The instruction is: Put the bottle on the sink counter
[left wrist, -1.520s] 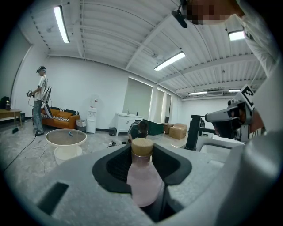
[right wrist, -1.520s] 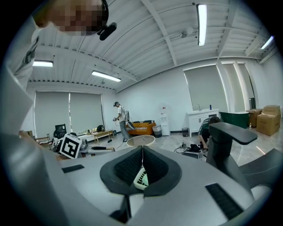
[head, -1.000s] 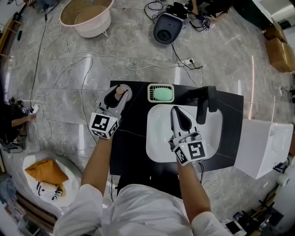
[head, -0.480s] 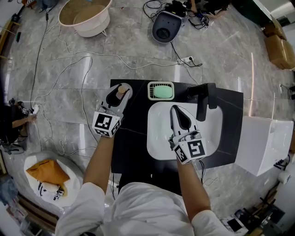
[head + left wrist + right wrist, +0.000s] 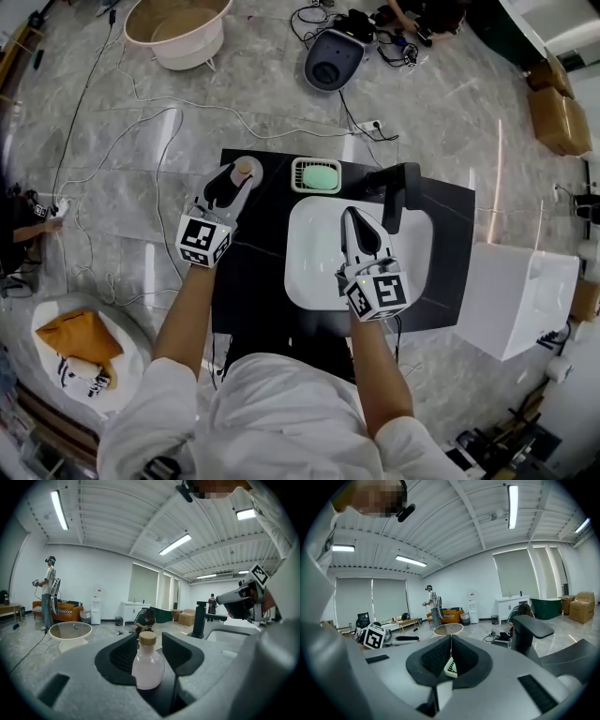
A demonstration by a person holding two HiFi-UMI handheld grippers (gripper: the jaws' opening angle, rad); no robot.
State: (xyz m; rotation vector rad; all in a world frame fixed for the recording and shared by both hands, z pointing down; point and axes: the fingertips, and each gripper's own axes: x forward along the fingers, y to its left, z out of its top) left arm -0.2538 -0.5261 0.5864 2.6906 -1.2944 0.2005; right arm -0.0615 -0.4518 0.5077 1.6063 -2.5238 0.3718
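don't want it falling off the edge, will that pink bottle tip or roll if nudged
Likely tips fairly easily: the bottle stands upright, with a rounded body under a narrow capped neck. Once down it would probably roll, and it sits near the counter corner. Its surface looks smooth, so possibly slippery.

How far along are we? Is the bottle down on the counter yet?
Done: the bottle stands upright on the black counter, left of the sink. In hand: the left gripper has just been opening its jaws, with the bottle loose between them. Left: draw that gripper back clear. The right gripper hangs shut over the sink.
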